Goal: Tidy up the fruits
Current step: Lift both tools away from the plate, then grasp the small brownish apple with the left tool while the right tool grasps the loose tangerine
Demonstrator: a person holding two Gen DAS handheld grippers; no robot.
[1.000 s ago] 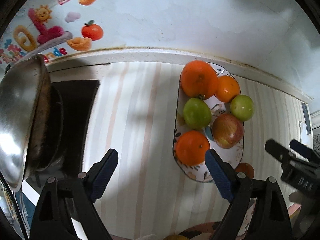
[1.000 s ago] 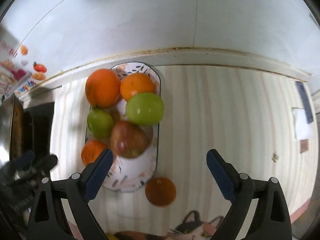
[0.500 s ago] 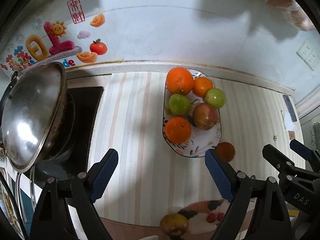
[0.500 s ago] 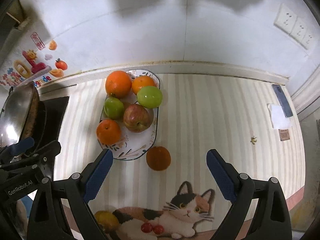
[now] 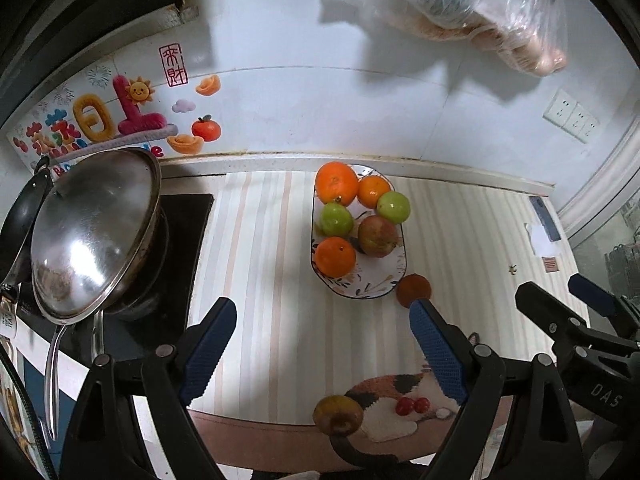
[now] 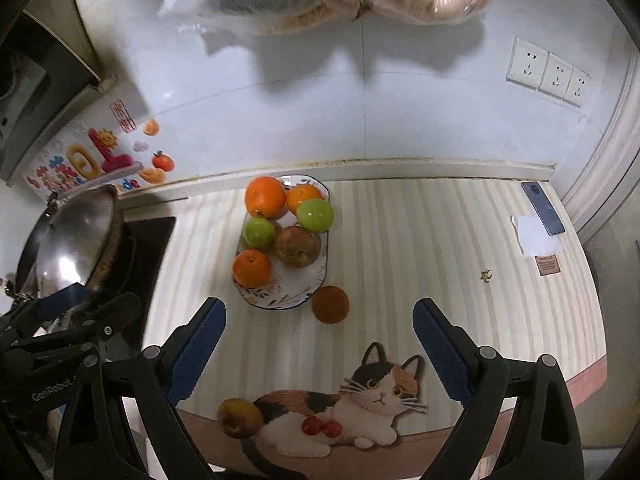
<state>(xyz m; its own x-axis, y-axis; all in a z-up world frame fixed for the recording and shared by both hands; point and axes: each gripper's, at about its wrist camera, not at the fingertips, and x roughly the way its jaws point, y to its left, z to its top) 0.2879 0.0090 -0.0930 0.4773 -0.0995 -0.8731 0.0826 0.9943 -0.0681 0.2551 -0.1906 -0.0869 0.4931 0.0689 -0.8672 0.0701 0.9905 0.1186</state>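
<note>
I hold both grippers back, jaws wide, empty. Plate [image 6: 256, 294] at far centre of worktop [image 6: 400, 248] carries six fruits. Stray orange [image 6: 330, 304] beside plate's near edge; brownish fruit [image 6: 239, 418] at near edge. Next, likely: right gripper [image 6: 318, 354] picks orange, places on plate.

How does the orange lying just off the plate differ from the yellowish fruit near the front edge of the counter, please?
The loose orange is a dull orange all over; the yellowish fruit is yellow-brown with a darker reddish patch.

The loose orange lies right beside the plate, on bare striped mat; the yellowish fruit lies far from it, by the cat picture.

Both are roundish, off the plate and ungripped; the left tongs and right tongs are open.
</note>
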